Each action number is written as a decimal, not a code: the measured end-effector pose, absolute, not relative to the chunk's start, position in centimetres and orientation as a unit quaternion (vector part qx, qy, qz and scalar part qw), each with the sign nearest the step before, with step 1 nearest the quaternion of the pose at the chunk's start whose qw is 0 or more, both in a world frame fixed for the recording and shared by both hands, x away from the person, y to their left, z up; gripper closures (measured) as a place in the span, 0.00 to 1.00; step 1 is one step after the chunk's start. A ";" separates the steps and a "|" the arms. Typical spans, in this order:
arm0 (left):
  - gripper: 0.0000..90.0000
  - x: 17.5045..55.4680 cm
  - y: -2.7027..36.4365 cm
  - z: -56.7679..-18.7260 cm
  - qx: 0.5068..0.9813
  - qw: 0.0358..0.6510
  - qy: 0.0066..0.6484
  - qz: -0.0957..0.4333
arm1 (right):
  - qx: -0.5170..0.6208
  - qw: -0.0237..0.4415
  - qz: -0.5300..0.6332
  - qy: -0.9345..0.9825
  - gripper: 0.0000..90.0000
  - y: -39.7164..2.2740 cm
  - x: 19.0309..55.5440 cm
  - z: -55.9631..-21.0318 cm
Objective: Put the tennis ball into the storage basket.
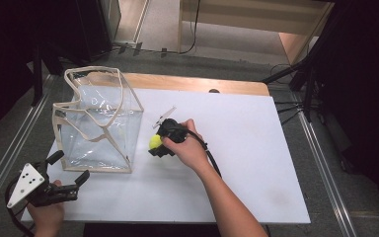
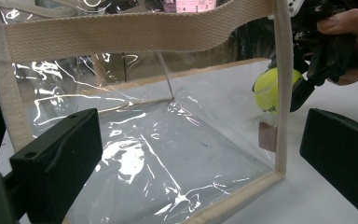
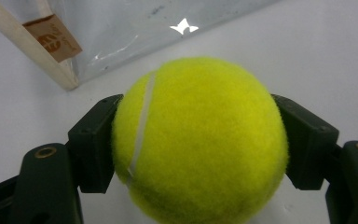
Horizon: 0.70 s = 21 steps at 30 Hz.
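Note:
A clear plastic tote bag (image 1: 98, 123) with beige webbing trim and handles stands upright on the left of the white table top (image 1: 246, 163). Just right of the bag, my right gripper (image 1: 154, 145) is shut on a yellow tennis ball (image 1: 155, 141), low over the table. In the right gripper view the ball (image 3: 200, 140) sits squeezed between both jaws, with the bag's bottom corner (image 3: 32, 60) and its brown label just beyond. My left gripper (image 1: 71, 166) is open at the table's front left corner, pointing at the bag (image 2: 144, 32). Past the bag's edge it sees the ball (image 2: 268, 88).
A wooden table edge (image 1: 202, 84) shows behind the white top. Metal rails (image 1: 10, 148) run along both sides of the table, and black stands and cables (image 1: 301, 84) stand at the back right. The right half of the white top is bare.

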<state>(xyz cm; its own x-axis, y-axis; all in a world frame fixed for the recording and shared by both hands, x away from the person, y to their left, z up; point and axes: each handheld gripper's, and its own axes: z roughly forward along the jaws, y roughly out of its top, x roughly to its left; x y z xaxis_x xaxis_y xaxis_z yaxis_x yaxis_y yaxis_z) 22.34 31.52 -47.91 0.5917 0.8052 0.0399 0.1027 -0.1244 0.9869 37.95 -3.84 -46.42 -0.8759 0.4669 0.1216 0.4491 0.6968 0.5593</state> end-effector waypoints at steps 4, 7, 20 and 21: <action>0.00 22.3 31.5 -47.9 0.684 0.573 0.331 0.306 | 0.245 0.014 0.298 0.923 0.26 -3.1 38.0 -46.1; 0.00 22.3 31.6 -47.9 0.684 0.574 0.331 0.306 | 0.240 0.011 0.302 0.922 0.26 -2.7 38.1 -45.8; 0.00 22.4 31.6 -47.9 0.684 0.574 0.331 0.306 | 0.228 0.006 0.311 0.922 0.26 -1.7 38.3 -44.0; 0.00 22.4 31.6 -47.9 0.684 0.573 0.331 0.306 | 0.226 0.004 0.310 0.924 0.26 -1.7 38.3 -43.9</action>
<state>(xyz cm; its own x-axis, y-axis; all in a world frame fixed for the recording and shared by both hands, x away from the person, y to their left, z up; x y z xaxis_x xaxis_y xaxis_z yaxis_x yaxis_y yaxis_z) 22.36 31.62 -47.88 0.5933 0.8040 0.0387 0.1027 -0.1232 0.9870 38.30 -1.72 -43.91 -0.8980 0.4197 0.1320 0.4144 0.7058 0.5746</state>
